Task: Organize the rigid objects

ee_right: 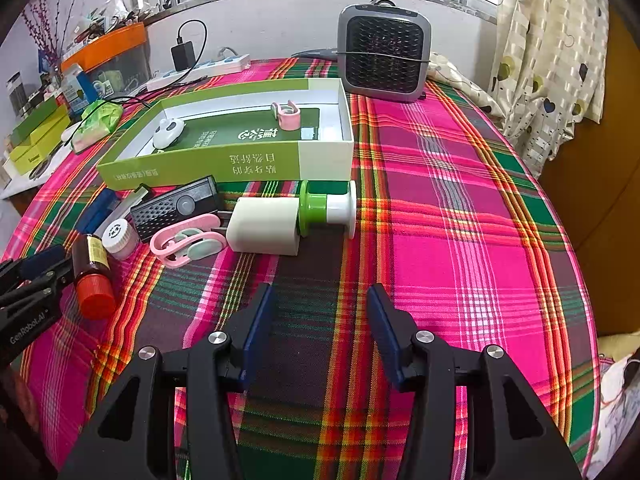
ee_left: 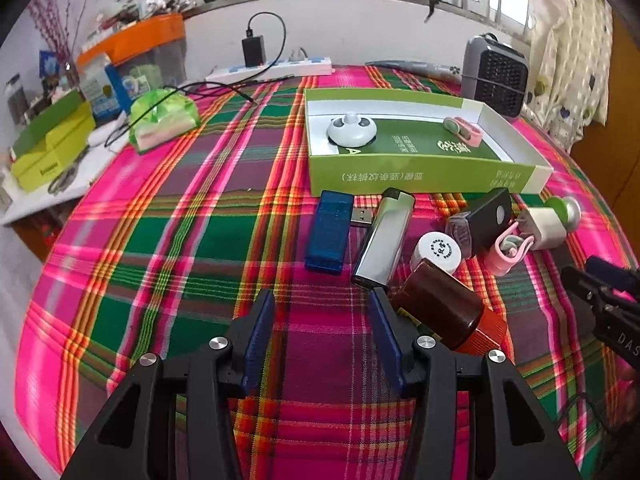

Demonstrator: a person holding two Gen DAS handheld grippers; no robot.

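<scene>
My left gripper (ee_left: 322, 300) hovers low over the plaid cloth (ee_left: 180, 240) with its blue fingers spread and nothing between them. My right gripper (ee_right: 320, 294) has its fingers spread too, also empty, over the cloth (ee_right: 460, 240).

The shallow green-and-white cardboard box (ee_left: 420, 170) is my landmark. Inside it lie a round white panda-shaped gadget (ee_left: 351, 131) and a pink clip (ee_left: 464, 130). Just in front of its near wall lie the rest: a translucent blue USB stick (ee_left: 329, 230), a silver lighter (ee_left: 386, 238), a white-capped small jar (ee_left: 437, 251), a brown bottle with an orange cap (ee_left: 444, 308), a black rectangular device (ee_left: 482, 218), a second pink clip (ee_left: 508, 250), a white charger cube (ee_left: 546, 226) and a green-and-white spool (ee_left: 566, 210). My left gripper's right finger sits just beside the lighter's base and the brown bottle.

Behind the box stands a grey fan heater (ee_right: 384, 54).
</scene>
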